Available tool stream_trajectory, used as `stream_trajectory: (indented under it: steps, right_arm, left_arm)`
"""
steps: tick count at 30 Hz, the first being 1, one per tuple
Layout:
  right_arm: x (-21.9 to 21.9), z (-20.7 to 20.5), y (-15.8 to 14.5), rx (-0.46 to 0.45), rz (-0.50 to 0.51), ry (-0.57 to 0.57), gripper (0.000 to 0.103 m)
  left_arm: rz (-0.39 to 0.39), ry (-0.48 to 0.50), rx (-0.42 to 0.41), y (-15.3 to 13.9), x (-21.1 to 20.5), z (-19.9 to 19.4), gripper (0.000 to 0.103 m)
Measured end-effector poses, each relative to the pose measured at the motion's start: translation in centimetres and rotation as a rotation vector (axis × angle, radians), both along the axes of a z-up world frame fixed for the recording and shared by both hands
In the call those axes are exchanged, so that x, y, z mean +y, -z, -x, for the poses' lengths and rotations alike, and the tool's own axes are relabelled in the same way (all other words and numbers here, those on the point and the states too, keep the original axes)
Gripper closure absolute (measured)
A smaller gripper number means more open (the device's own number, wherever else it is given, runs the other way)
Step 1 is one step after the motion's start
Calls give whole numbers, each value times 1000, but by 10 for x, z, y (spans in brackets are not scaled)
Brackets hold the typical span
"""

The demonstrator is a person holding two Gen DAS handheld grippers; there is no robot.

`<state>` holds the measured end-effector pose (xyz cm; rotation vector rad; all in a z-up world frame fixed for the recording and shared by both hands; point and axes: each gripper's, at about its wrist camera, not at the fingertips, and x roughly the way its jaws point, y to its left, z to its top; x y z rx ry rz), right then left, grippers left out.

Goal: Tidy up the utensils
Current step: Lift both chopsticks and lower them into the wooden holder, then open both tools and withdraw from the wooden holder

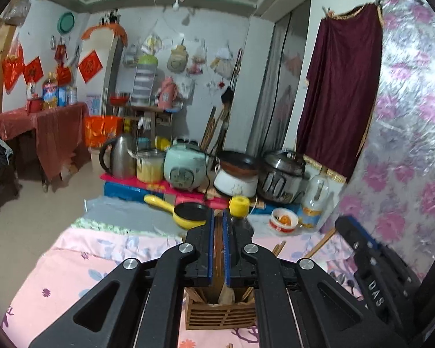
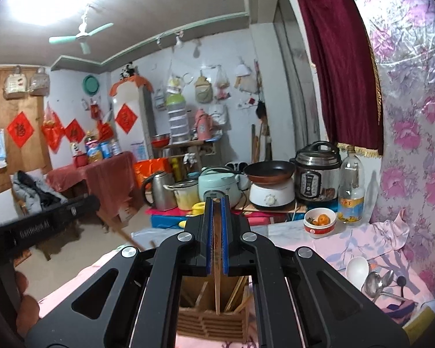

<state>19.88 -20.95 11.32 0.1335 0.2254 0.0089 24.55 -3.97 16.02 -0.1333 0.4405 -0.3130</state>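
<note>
Wooden slatted holder point(image 2: 211, 323) below; left claw point(image 1: 219, 223) pinches brown chopstick point(image 1: 218, 249); right claw point(image 2: 216, 208) pinches flat wooden chopstick point(image 2: 216, 249)

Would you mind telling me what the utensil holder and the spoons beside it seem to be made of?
The utensil holder looks like matt brown wood or bamboo, with slatted walls. The ladle and spoons look like polished metal, given their mirror glints. The white spoon looks ceramic or plastic.
</note>
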Motion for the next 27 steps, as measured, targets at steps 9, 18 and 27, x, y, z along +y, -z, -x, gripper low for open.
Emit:
stream_trajectory:
  steps: [9,18,27]
  right_arm:
    - [-6,-43,36,158,-21,-61,95]
    - [-17,-33,34,144,-46,18,47]
    - [-19,-17,25,107,-52,41,17]
  left_arm:
    - [-2,29,176,46,-5,-51,97]
    - [94,-9,220,49,22,-52,33]
    - [127,-28,184,37,32,-41,13]
